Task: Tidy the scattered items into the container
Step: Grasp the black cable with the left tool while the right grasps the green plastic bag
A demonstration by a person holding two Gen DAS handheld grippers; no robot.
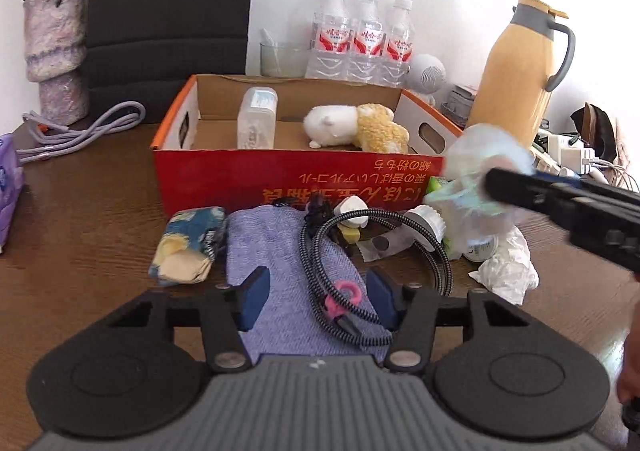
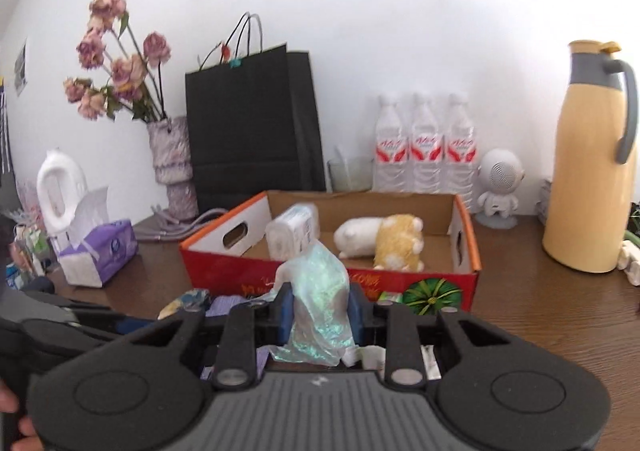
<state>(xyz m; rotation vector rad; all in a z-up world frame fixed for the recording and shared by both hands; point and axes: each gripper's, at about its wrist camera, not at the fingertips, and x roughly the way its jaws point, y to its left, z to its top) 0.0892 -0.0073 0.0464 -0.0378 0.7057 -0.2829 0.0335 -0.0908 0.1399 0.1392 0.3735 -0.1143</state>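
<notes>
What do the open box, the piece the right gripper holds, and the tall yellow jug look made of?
Box: corrugated cardboard, brown inside, glossy red print outside. Held piece: thin crinkled plastic film, translucent with an iridescent green sheen. Jug: probably matte plastic shell, with a grey handle.

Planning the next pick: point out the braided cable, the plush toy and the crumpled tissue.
braided cable (image 1: 434, 247), left wrist view, right side of its loop.
plush toy (image 2: 400, 241), right wrist view, its yellow half.
crumpled tissue (image 1: 506, 271), left wrist view, its middle.

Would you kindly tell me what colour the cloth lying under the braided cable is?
Bluish-purple cloth, with a woven texture; clearest in the left wrist view.
</notes>
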